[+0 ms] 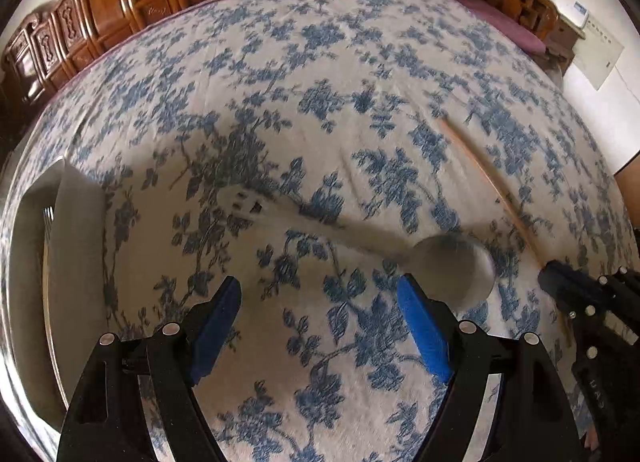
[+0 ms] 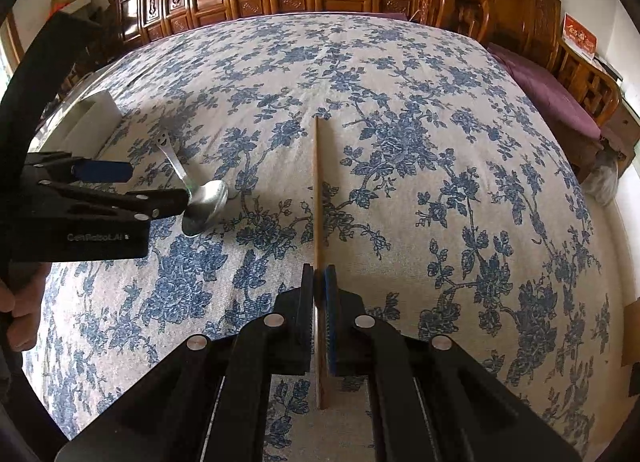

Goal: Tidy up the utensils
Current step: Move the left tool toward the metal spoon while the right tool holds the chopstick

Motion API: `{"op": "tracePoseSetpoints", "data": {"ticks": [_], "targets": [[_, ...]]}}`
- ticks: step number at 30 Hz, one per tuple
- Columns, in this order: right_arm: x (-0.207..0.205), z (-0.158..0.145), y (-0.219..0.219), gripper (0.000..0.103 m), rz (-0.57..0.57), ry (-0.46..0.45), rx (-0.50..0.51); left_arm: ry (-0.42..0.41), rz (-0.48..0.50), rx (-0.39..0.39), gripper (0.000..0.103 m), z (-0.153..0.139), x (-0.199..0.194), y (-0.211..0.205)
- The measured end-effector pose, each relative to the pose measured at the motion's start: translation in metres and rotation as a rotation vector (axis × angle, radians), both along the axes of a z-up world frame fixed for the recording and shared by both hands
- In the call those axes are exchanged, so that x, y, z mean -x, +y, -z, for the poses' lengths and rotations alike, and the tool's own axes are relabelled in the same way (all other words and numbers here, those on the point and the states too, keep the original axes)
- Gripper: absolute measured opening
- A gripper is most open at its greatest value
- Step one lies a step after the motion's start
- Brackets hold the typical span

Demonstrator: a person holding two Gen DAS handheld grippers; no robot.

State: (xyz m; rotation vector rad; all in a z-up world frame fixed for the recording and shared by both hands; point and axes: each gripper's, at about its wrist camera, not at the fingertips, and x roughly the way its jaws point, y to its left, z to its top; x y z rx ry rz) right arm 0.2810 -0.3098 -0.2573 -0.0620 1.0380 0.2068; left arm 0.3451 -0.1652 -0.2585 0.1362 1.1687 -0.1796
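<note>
- White plastic organizer tray (image 1: 76,246) at table's left edge: fork tines visible inside, so partly filled.
- Steel spoon (image 2: 204,208) on floral cloth, left gripper (image 1: 320,322) spread above, not yet grasped.
- Right gripper (image 2: 319,326) pinching wooden chopstick (image 2: 317,190) mid-table, not yet stowed.

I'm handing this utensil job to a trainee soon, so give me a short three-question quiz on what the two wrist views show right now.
1. True or false: the right claw is shut on the wooden chopstick.
2. Multiple choice: the metal spoon is A) clamped in the left claw, B) lying on the floral cloth with nothing gripping it, C) inside the white tray.
3. Fill in: the left claw's jaws stand ____.

Key:
1. True; its blue pads close on the stick.
2. B; the spoon's bowl lies just beyond the left claw's right-hand finger, ungripped.
3. Open, with only cloth between them.
</note>
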Motion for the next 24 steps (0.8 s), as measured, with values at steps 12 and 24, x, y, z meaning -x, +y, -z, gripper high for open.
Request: {"op": "tracePoseSetpoints", "data": {"ticks": [12, 24], "targets": [[-0.002, -0.002, -0.017, 0.006, 0.049, -0.002, -0.025, -0.056, 0.070, 0.151, 0.074, -0.027, 0.022, -0.037], [0.000, -0.003, -0.039, 0.006, 0.113, -0.005, -0.041, -0.035, 0.163, -0.056, 0.047, -0.009, 0.014, -0.077]]}}
